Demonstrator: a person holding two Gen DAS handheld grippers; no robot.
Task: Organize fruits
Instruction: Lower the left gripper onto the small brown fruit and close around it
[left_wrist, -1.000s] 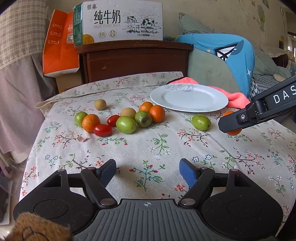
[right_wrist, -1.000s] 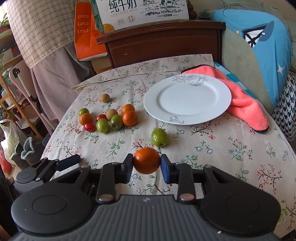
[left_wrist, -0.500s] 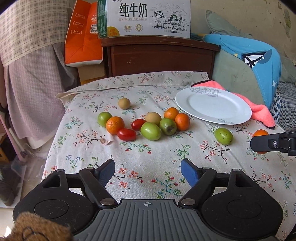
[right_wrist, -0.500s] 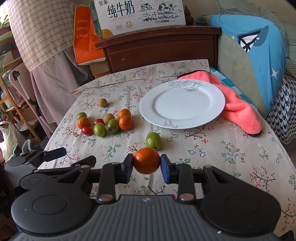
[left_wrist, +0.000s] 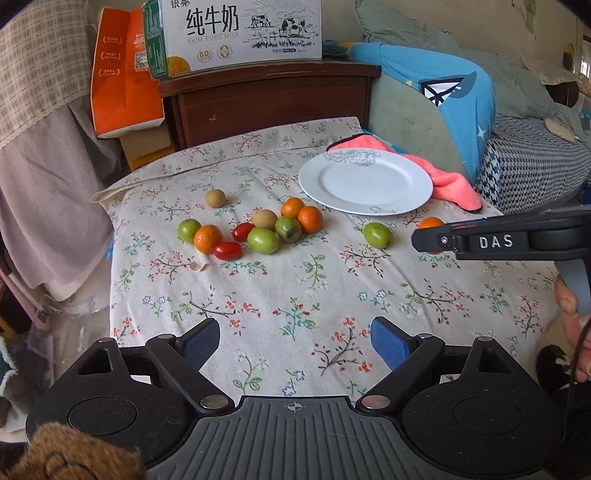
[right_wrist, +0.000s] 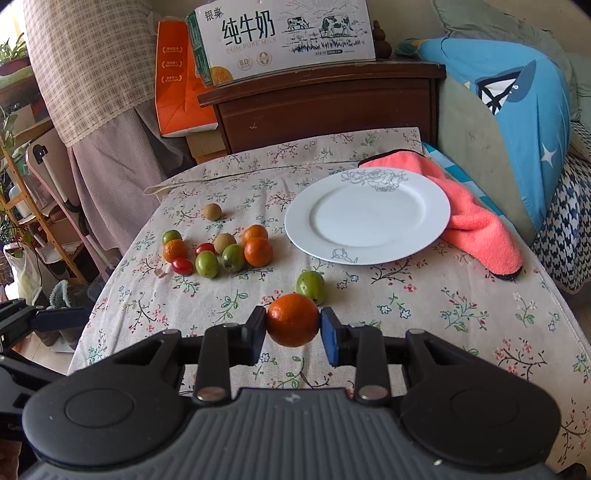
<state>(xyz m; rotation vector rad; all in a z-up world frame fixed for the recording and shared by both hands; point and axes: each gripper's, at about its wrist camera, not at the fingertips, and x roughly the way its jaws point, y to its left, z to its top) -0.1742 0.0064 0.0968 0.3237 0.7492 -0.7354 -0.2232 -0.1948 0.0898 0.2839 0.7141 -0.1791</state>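
My right gripper (right_wrist: 293, 326) is shut on an orange mandarin (right_wrist: 293, 319) and holds it above the floral tablecloth, short of the empty white plate (right_wrist: 369, 218). A green fruit (right_wrist: 310, 285) lies just beyond it. A cluster of mandarins, green fruits and red tomatoes (right_wrist: 221, 253) lies left of the plate. In the left wrist view my left gripper (left_wrist: 295, 341) is open and empty over the near part of the table, with the cluster (left_wrist: 258, 230), the plate (left_wrist: 365, 181) and the right gripper with its mandarin (left_wrist: 428, 223) ahead.
A pink towel (right_wrist: 476, 225) lies right of the plate. A lone brown fruit (right_wrist: 212, 211) sits at the back left. A wooden cabinet (right_wrist: 325, 107) with a milk carton box (right_wrist: 280, 37) stands behind the table. A blue cushion (right_wrist: 524, 122) is at the right.
Both grippers have pulled back and risen a little; the fruits look farther away. The right gripper still holds the mandarin. The left gripper stays open.
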